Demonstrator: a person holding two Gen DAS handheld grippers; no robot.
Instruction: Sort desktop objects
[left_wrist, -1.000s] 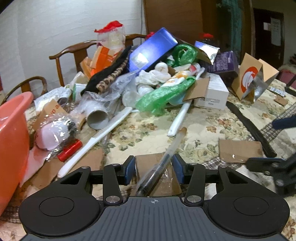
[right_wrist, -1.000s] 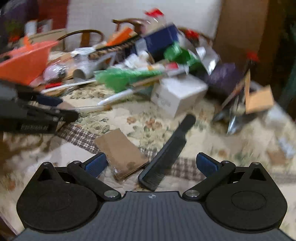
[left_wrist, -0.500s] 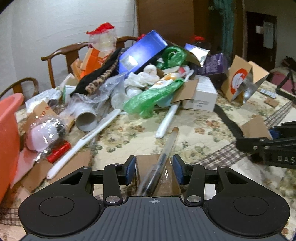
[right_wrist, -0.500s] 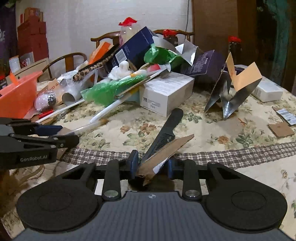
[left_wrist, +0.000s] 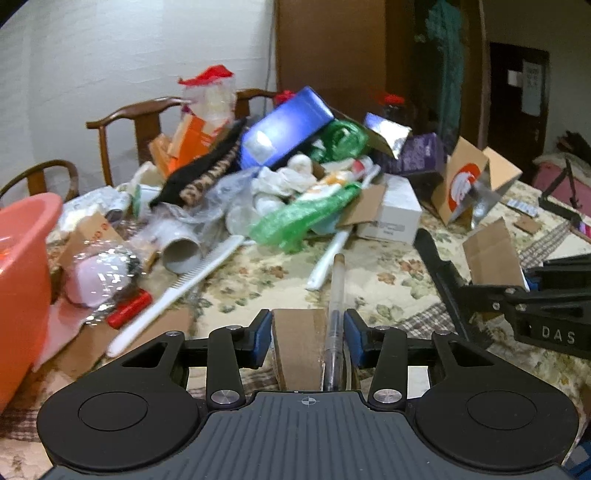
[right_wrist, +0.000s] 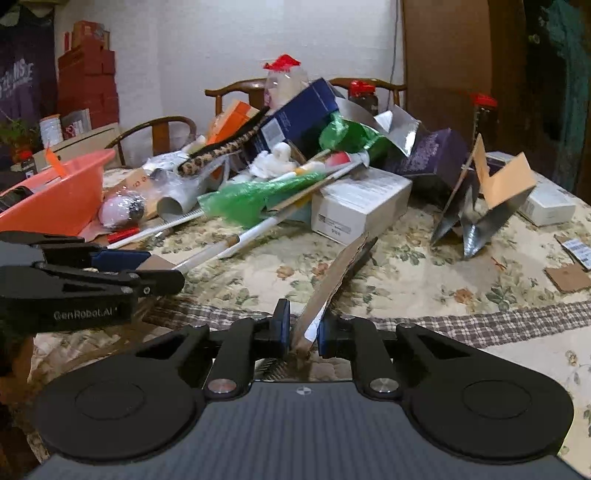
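Note:
My left gripper (left_wrist: 306, 334) is shut on a folded cardboard piece (left_wrist: 297, 347) and a clear-wrapped pen (left_wrist: 337, 295) that points forward over the table. My right gripper (right_wrist: 302, 330) is shut on a brown cardboard scrap (right_wrist: 338, 277), held tilted above the floral tablecloth. The scrap (left_wrist: 493, 254) and the right gripper (left_wrist: 532, 288) also show at the right of the left wrist view. The left gripper (right_wrist: 147, 269) shows at the left of the right wrist view.
A heap of boxes, bags and wrappers (left_wrist: 295, 177) fills the table's far side. An orange basin (left_wrist: 22, 266) stands at the left. A black comb (left_wrist: 441, 273), a white comb (left_wrist: 184, 288), a white box (right_wrist: 360, 205) and a folded orange carton (right_wrist: 491, 192) lie around.
My right gripper closed on the cardboard scrap and lifted it off the table, tilting it upright. My left gripper kept its hold and the pen swung to the right jaw.

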